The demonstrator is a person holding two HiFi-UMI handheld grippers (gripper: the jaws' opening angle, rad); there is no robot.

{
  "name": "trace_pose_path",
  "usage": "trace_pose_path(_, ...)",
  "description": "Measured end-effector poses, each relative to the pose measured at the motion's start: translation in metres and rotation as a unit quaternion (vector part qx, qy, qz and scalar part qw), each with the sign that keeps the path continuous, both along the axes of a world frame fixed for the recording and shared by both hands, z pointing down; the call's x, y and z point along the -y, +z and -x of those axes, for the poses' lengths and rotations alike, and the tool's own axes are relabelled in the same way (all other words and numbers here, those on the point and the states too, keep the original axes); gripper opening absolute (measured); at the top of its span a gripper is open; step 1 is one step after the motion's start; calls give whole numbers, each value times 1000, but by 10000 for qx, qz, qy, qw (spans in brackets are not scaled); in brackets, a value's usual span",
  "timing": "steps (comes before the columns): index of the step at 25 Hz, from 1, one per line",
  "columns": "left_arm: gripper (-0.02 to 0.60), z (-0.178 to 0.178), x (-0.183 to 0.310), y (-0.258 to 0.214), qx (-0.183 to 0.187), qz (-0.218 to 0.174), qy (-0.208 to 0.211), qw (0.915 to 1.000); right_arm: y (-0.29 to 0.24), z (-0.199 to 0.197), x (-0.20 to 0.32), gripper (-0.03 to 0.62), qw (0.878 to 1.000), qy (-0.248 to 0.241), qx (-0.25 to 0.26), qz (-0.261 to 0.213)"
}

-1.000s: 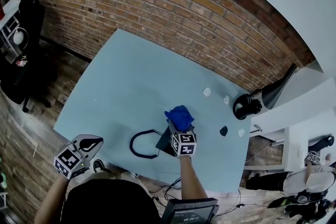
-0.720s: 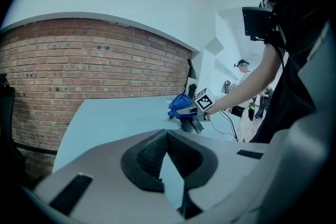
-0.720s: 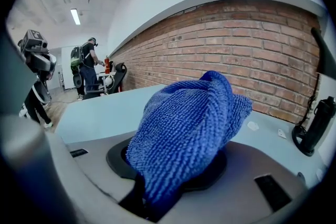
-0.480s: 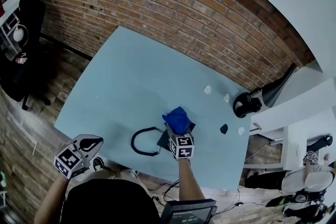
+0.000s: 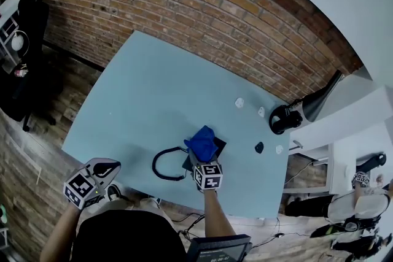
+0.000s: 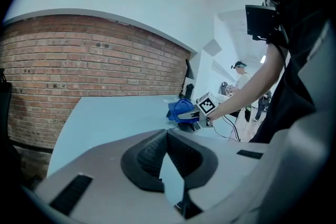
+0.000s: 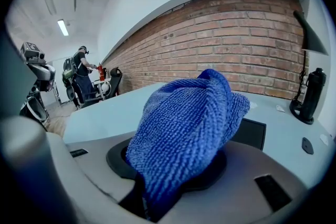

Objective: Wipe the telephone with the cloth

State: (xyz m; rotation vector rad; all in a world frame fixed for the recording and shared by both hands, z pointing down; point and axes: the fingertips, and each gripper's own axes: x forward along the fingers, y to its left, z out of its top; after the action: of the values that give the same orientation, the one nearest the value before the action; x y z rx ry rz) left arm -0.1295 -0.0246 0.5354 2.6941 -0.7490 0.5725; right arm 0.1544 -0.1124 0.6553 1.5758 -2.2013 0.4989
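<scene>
The black telephone [image 5: 216,145] lies near the front edge of the pale blue table [image 5: 153,95]. Its cord [image 5: 161,166] loops out to the left. A bunched blue cloth [image 5: 202,140] rests on top of the telephone, and my right gripper [image 5: 202,154] is shut on it. In the right gripper view the cloth [image 7: 186,126] fills the jaws, with a dark corner of the telephone [image 7: 253,134] behind. My left gripper [image 5: 101,172] hangs off the table's front left corner, shut and holding nothing. From there the cloth [image 6: 181,108] and telephone [image 6: 188,125] show far off.
A black lamp base with a dark object [image 5: 285,119] stands at the table's right end. Small white bits [image 5: 239,103] and a small black piece [image 5: 259,147] lie nearby. A brick wall [image 5: 184,3] backs the table. A black office chair [image 5: 31,27] stands on the left.
The right gripper has slid the cloth a little leftward and toward me over the telephone. The left gripper has not moved.
</scene>
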Motion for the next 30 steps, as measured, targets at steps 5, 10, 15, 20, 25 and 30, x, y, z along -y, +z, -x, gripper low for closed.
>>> trace_pose_path(5, -11, -3, -3, 4, -17, 39, 76, 10000, 11, 9, -20, 176, 9998, 65, 165, 86)
trace_pose_path(10, -12, -6, 0, 5, -35, 35, 150, 9999, 23, 22, -41, 176, 9993, 33, 268, 251)
trace_pose_path(15, -12, -12, -1, 6, -54, 72, 223, 9997, 36, 36, -65, 176, 9980, -92, 377, 495)
trace_pose_path(20, -11, -17, -4, 9, -70, 104, 277, 9995, 46, 45, -83, 176, 9957, -83, 603, 703)
trace_pose_path(25, -12, -18, -8, 12, -52, 116, 306, 9994, 58, 53, -95, 176, 9917, -385, 440, 1146)
trace_pose_path(30, -12, -17, -7, 9, -17, 89, 339, 9994, 12, 66, -65, 176, 9955, -745, 294, 505)
